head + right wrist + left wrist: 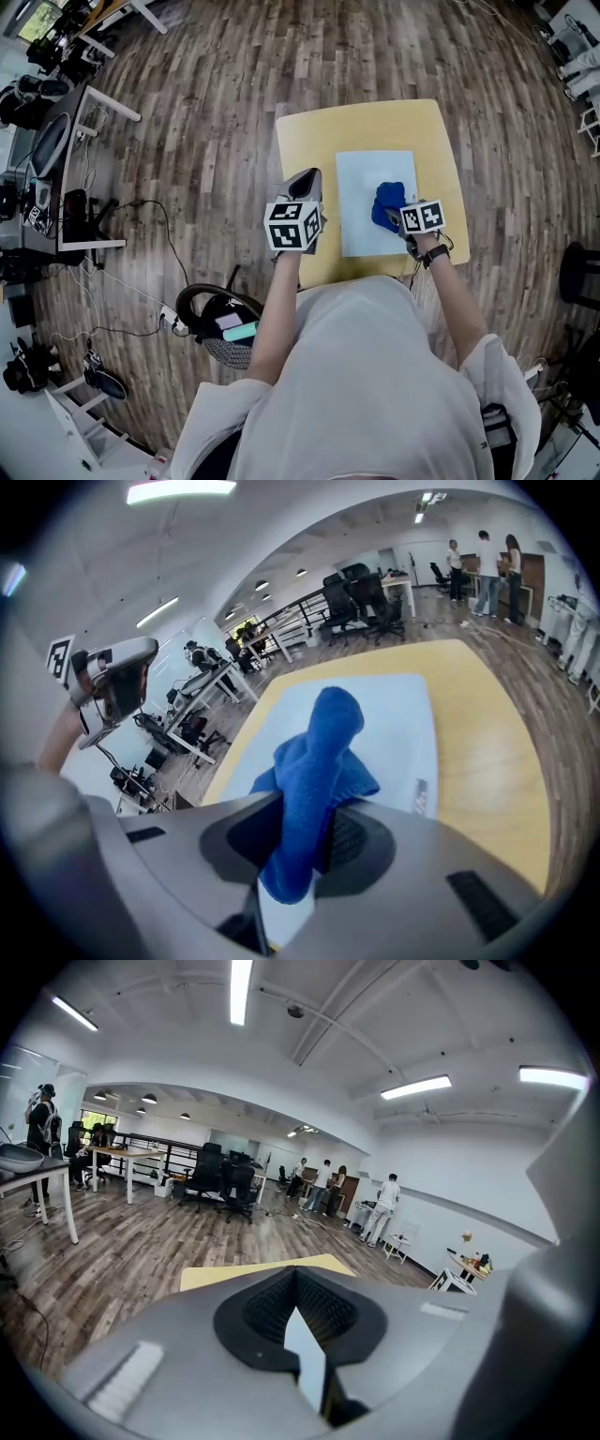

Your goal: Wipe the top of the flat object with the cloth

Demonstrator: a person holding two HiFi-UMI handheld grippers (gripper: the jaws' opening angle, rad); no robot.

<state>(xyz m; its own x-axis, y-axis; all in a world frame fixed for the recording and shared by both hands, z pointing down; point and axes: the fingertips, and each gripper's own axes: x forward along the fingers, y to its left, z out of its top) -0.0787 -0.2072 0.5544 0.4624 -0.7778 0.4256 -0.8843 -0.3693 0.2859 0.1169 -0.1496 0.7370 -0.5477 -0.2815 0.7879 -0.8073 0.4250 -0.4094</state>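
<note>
We note the blue cloth [387,203] bunched on the right half of the pale flat object [361,178]. The object lies on the yellow table [375,127], toward its near side. The right gripper [394,221] clamps a fold of the cloth. The left gripper [305,184] hangs over the table's left part with its jaws together and nothing between them.

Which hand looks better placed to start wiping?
Right. The right gripper grips the blue cloth over the pale flat sheet; the left gripper holds nothing, off beside the sheet.
</note>
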